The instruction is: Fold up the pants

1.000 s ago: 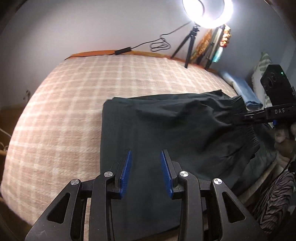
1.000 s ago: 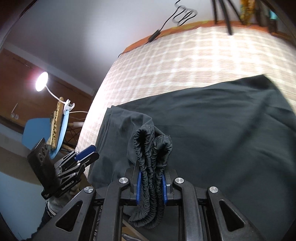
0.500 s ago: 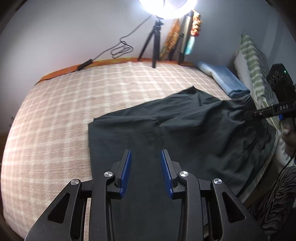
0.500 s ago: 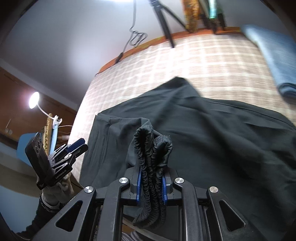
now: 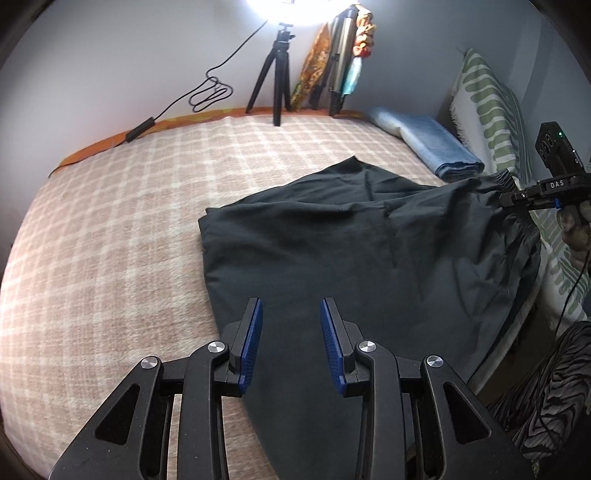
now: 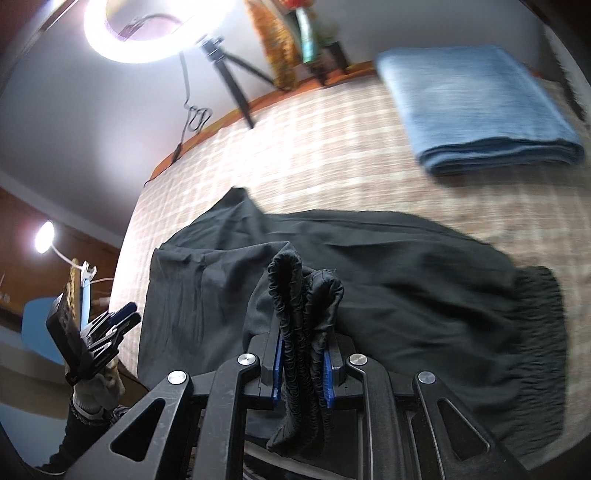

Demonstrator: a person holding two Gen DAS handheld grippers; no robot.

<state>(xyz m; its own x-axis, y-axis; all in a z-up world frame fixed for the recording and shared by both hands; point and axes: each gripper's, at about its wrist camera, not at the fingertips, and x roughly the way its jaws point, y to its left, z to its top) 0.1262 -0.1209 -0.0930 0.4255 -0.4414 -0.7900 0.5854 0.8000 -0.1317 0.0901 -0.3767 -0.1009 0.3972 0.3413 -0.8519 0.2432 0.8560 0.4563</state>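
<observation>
From the left wrist camera the dark pants (image 5: 354,251) lie spread across the checked blanket (image 5: 118,229) on the bed, one folded edge facing the open blanket, the far corner drawn up toward the right gripper (image 5: 517,197), which shows there only as a black tool at the frame's edge with a hand (image 5: 576,232) behind it. What that view hides, the right wrist camera gives plainly: the gathered elastic waistband (image 6: 303,325) stands bunched between the blue pads (image 6: 277,365), clamped tight, the rest of the cloth trailing away over the bed. That same camera also catches the left gripper (image 6: 127,314) off to the side, beyond the bed's edge, held in a gloved hand (image 6: 94,391). Back in the left view, the left tongs hang above the near part of the pants, tilted downward, jaws standing apart with nothing between them and no pad touching the fabric. A folded blue towel (image 6: 480,107) lies near the far corner of the bed, and a ring light (image 6: 147,33) on a tripod (image 5: 275,81) stands by the wall.
</observation>
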